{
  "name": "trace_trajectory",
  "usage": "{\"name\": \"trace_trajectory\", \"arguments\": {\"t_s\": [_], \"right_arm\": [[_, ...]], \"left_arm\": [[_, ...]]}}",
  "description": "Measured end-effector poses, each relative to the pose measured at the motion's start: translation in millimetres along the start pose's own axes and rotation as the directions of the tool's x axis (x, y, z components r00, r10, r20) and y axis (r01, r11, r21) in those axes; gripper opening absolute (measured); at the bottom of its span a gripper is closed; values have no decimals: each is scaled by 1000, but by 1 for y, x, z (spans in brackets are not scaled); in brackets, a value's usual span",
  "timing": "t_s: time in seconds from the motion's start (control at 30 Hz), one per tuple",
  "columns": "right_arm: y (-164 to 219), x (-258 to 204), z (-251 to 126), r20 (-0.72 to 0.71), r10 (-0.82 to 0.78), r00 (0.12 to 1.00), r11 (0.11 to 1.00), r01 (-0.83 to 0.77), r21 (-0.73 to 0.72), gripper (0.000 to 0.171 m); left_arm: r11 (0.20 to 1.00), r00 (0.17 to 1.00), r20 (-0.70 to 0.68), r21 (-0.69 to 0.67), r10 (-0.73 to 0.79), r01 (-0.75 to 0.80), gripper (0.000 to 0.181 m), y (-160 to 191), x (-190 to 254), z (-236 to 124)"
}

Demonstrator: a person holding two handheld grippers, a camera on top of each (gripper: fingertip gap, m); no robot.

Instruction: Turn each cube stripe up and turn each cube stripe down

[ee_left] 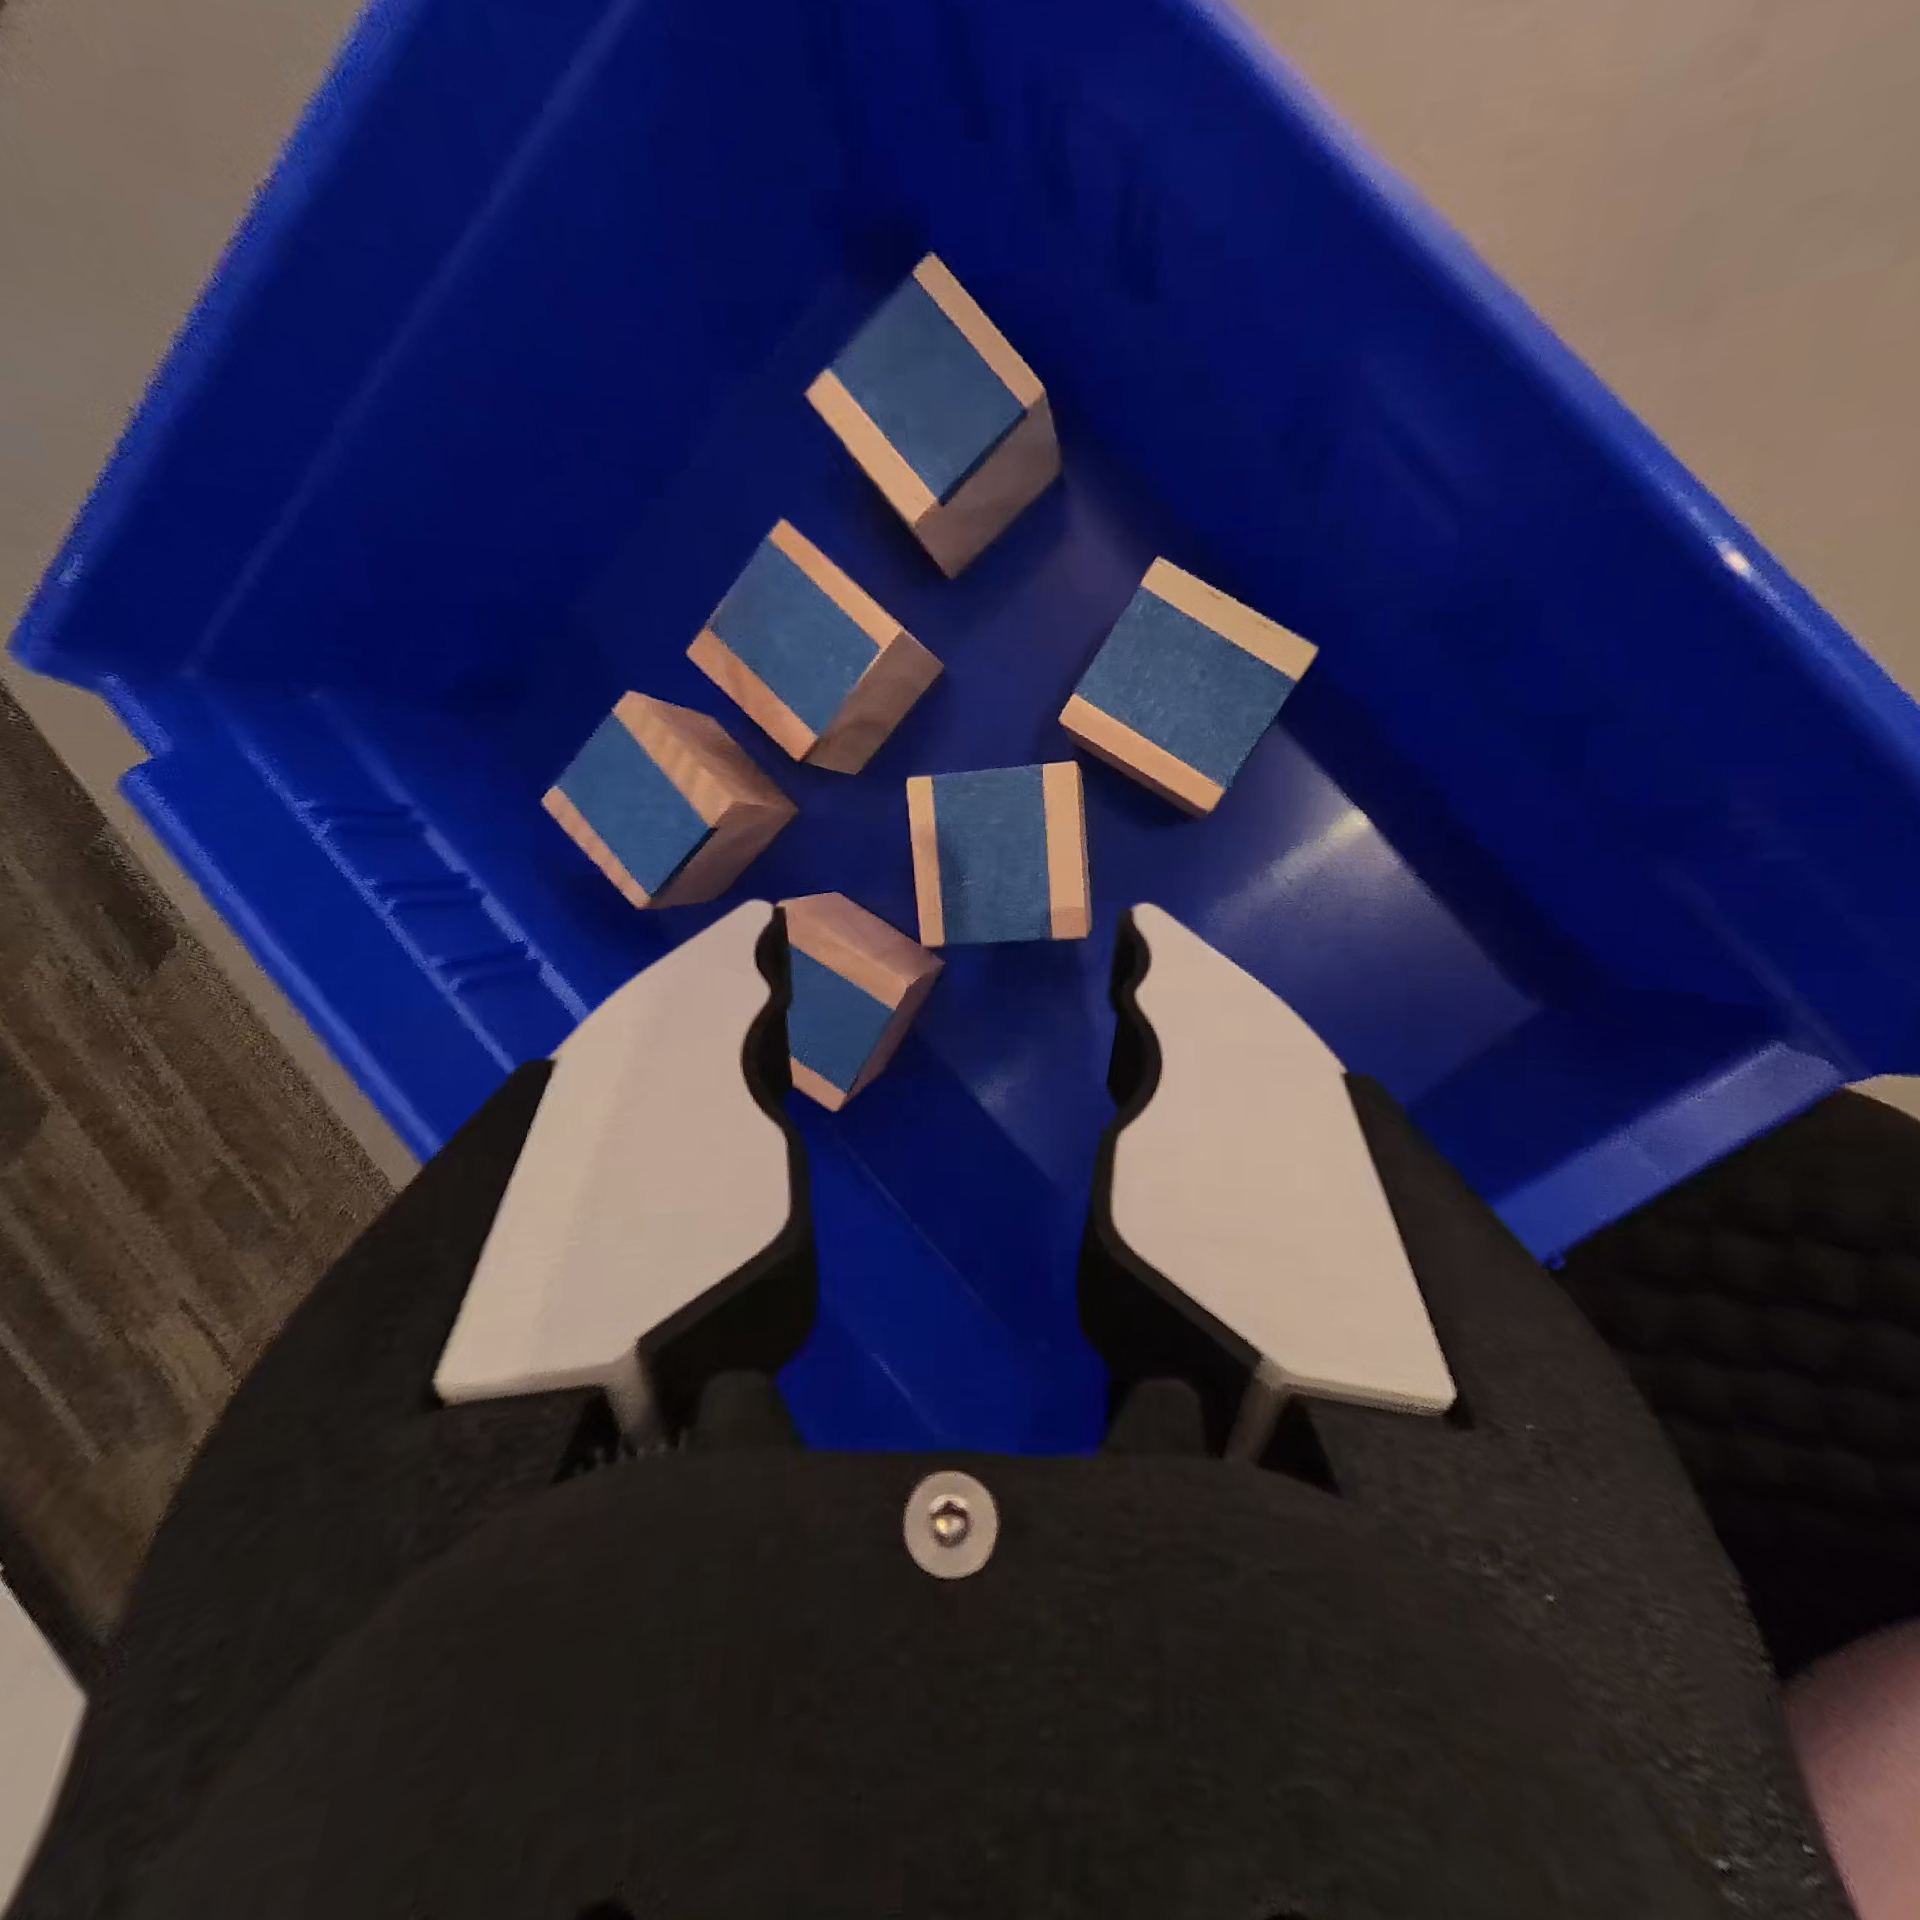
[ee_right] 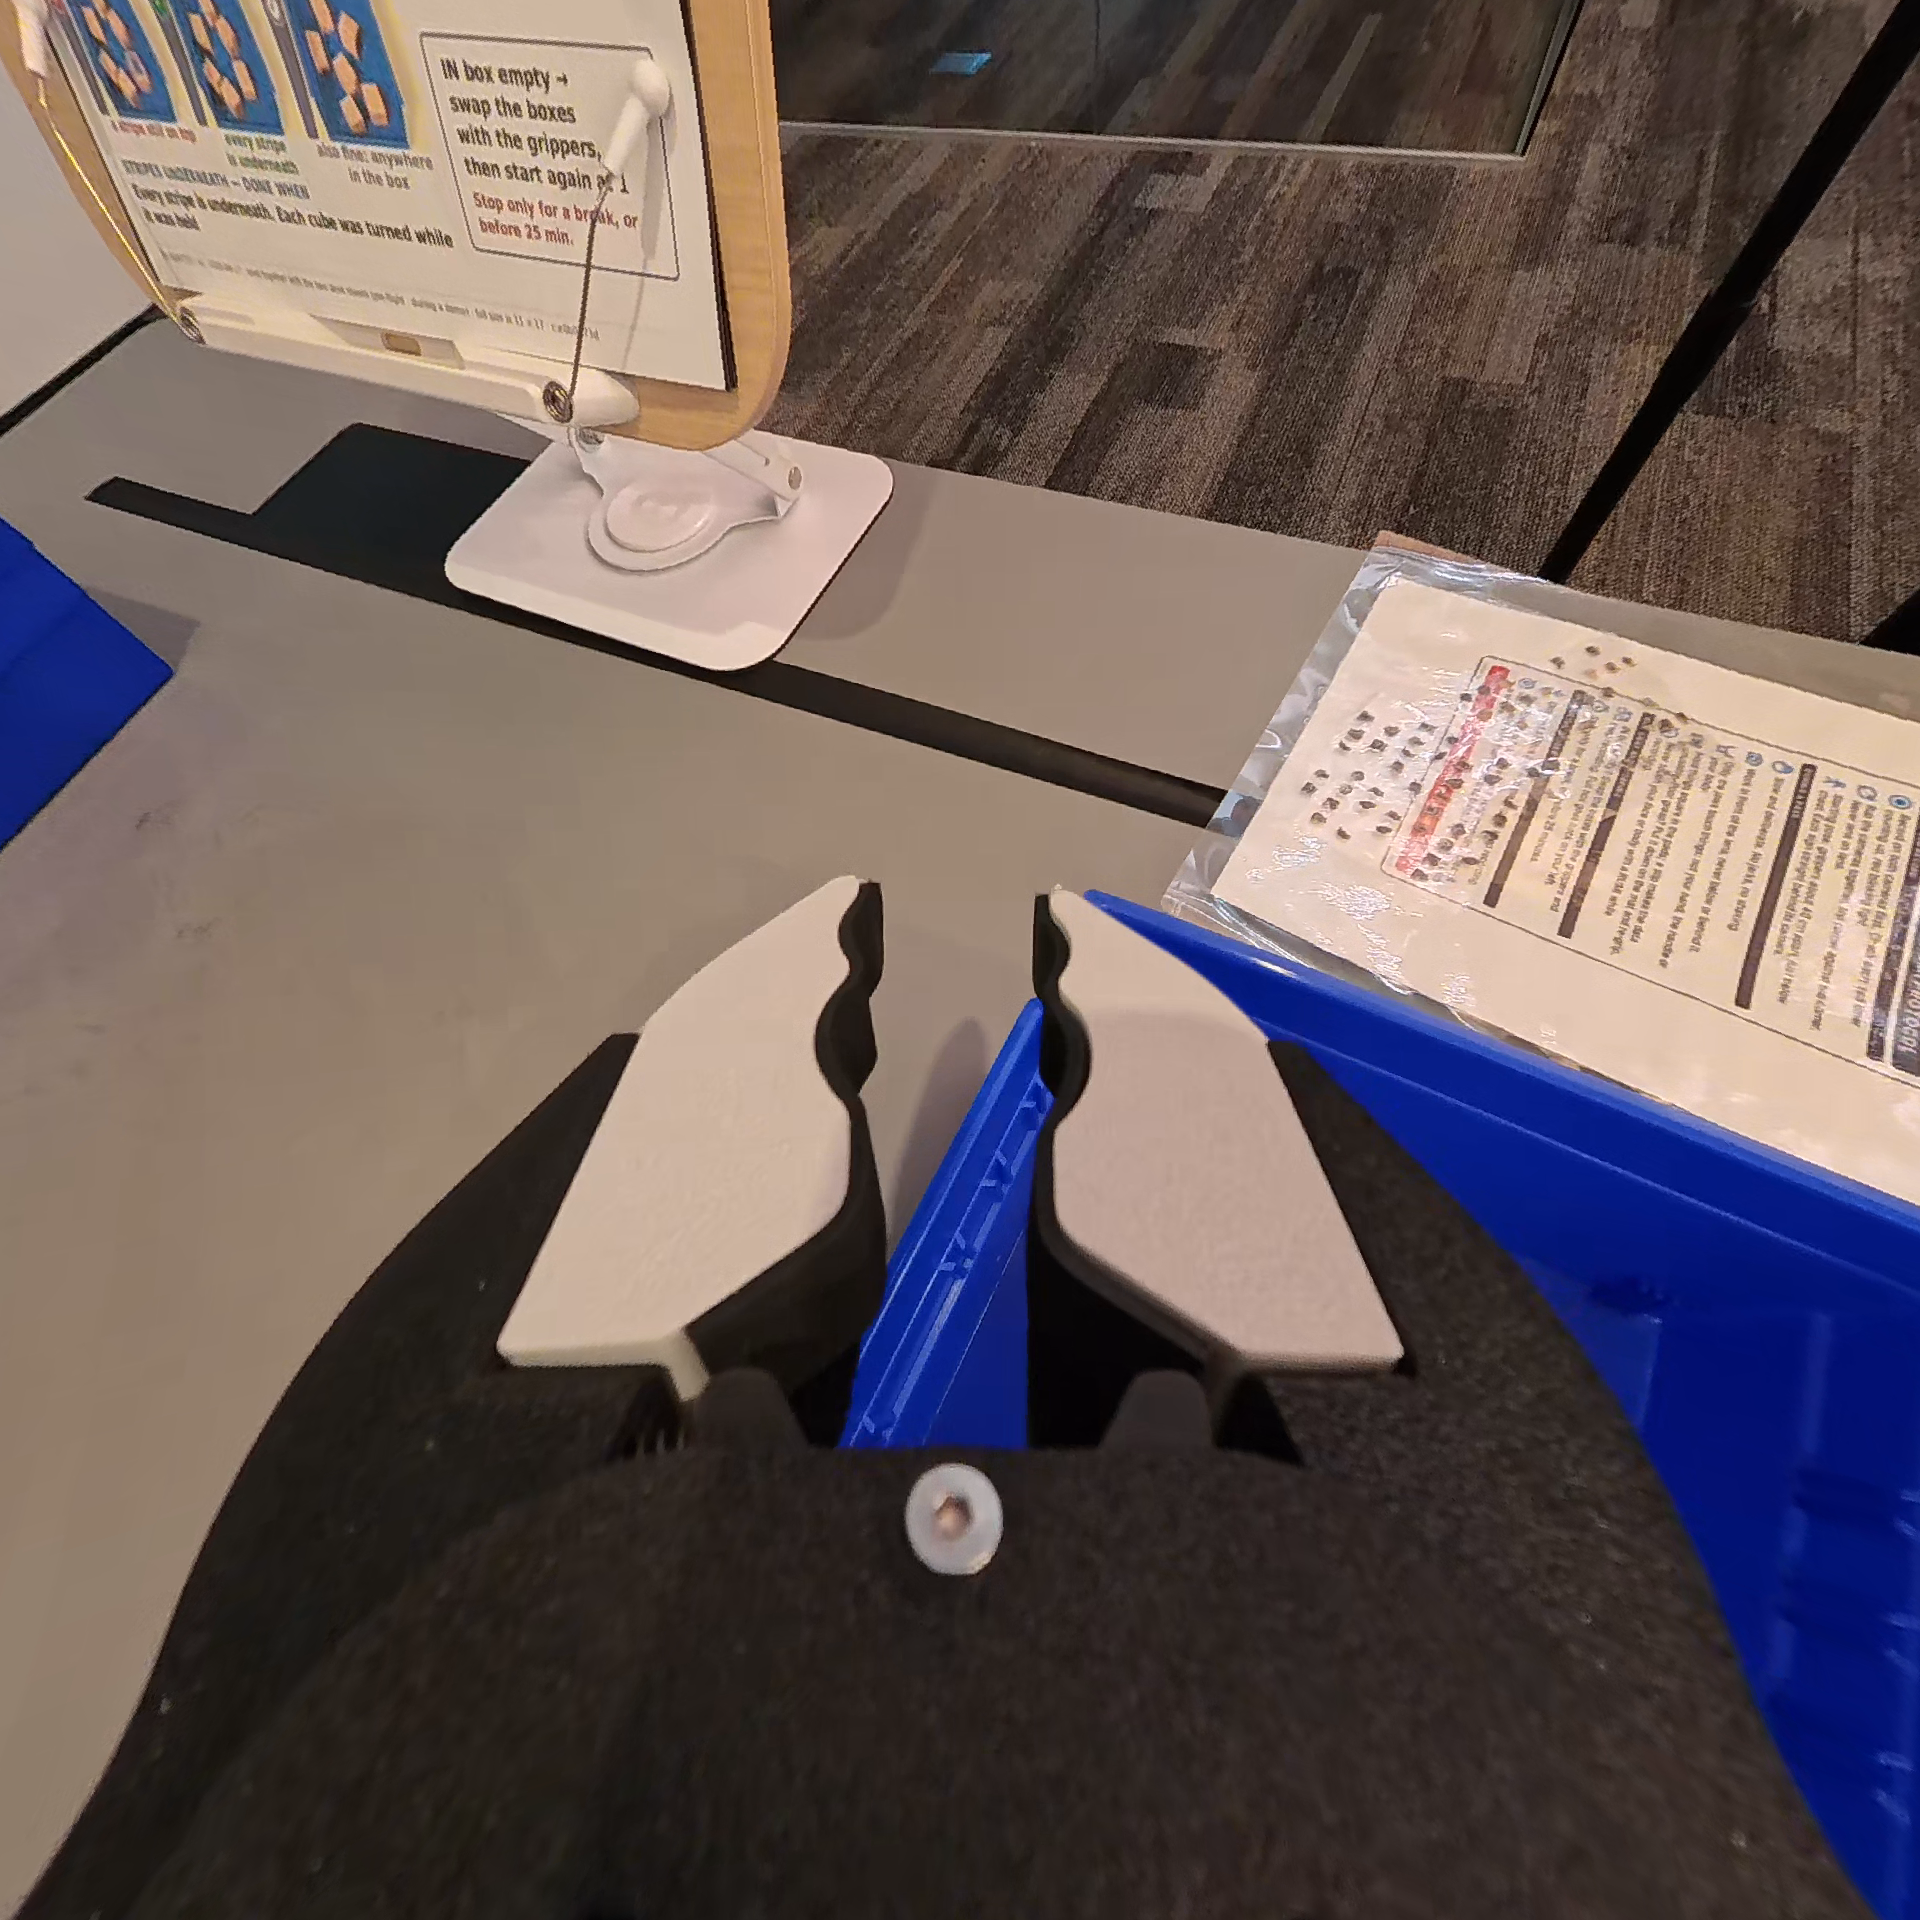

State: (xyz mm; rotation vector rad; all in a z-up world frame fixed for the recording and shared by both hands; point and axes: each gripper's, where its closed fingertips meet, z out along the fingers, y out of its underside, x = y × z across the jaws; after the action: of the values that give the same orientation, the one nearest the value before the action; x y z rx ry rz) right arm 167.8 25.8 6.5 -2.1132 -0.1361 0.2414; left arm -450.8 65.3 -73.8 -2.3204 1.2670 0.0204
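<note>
In the left wrist view we see the left gripper (ee_left: 943,914) above a blue bin (ee_left: 499,436) that holds six wooden cubes, each with its blue stripe facing up. Its fingers (ee_left: 665,1122) stand wide apart and hold nothing. The nearest cube (ee_left: 847,1003) lies just inside the left finger, partly hidden by its tip; we cannot tell whether they touch. A second cube (ee_left: 997,854) sits just beyond the gap between the fingertips. Four more lie farther off: one to the left (ee_left: 665,800), one beyond it (ee_left: 816,646), one to the right (ee_left: 1188,686) and the farthest cube (ee_left: 935,414) toward the back of the bin.

In the right wrist view we see the right gripper (ee_right: 958,902), its fingers (ee_right: 717,1153) narrowly parted and empty, over the corner of a second blue bin (ee_right: 1455,1101) on the grey tabletop (ee_right: 416,883). No cube shows in this view. Beyond stand an instruction board on a white stand (ee_right: 665,551) and a plastic-covered sheet (ee_right: 1621,810).
</note>
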Motion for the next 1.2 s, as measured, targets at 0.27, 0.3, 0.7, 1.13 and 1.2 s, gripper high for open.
{"name": "trace_trajectory", "arguments": {"t_s": [0.27, 0.3, 0.7, 1.13, 1.2], "right_arm": [[6, 0, 4, 12, 1, 1000, 1000, -1, -31, 27], [7, 0, 4, 16, 2, 1000, 999, -1, -35, 27], [13, -3, 10, 38, -15, 999, 998, 18, -68, 27], [-33, -143, -8, 403, -377, 834, 917, 275, 289, 43], [-31, -198, -22, 483, -537, 692, 835, 356, 420, 49]], "left_arm": [[971, 995, -81, -235, -54, 33, 71, 11, 11, 40], [971, 996, -70, -238, -49, 31, 70, 11, 8, 42], [935, 997, -77, -353, -28, -1, 46, 25, 7, 64], [917, 993, -117, 398, 19, 29, 46, -100, 28, -65], [852, 960, -259, 521, 105, 47, 45, -138, 67, -86]]}}
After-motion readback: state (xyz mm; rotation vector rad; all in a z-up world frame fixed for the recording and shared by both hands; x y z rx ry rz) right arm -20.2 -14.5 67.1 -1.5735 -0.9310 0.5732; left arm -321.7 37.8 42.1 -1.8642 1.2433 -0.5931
